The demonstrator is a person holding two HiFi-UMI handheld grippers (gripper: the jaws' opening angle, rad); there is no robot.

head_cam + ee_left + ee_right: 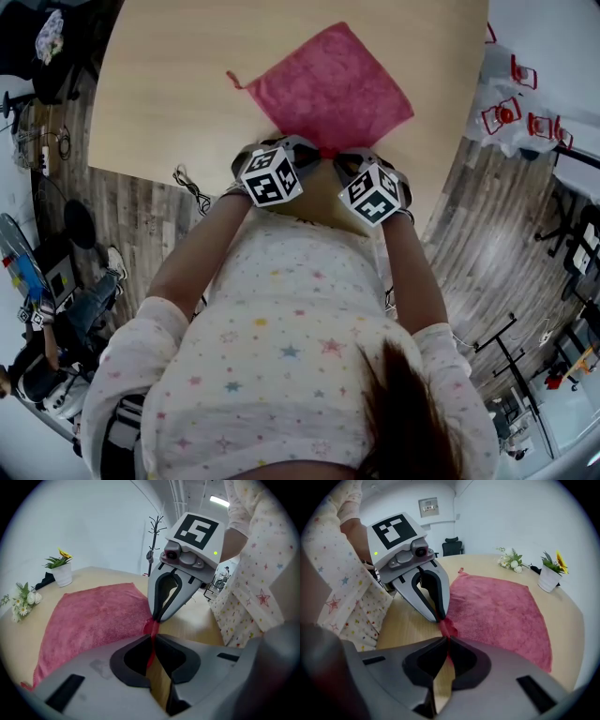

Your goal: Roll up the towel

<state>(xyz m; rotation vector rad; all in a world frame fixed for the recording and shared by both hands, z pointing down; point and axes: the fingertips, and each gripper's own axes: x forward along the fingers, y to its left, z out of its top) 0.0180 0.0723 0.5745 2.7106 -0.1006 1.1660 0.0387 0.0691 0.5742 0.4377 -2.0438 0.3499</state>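
A red towel [333, 89] lies flat on the wooden table [169, 84], set like a diamond with one corner toward me. Both grippers meet at that near corner. My left gripper [307, 155] comes in from the left and my right gripper [345, 161] from the right. In the left gripper view the left gripper [151, 641] is shut on a pinched fold of the towel [93, 616], with the right gripper [156, 617] just beyond, nipping the same corner. The right gripper view shows the right gripper [447, 644] shut on the towel [497, 606], opposite the left gripper [439, 617].
A white pot with a yellow flower [548, 576] and a small bunch of white flowers [511, 562] stand at the table's far side, beyond the towel. The table's near edge runs just under the grippers. Red chairs [506, 114] stand on the floor to the right.
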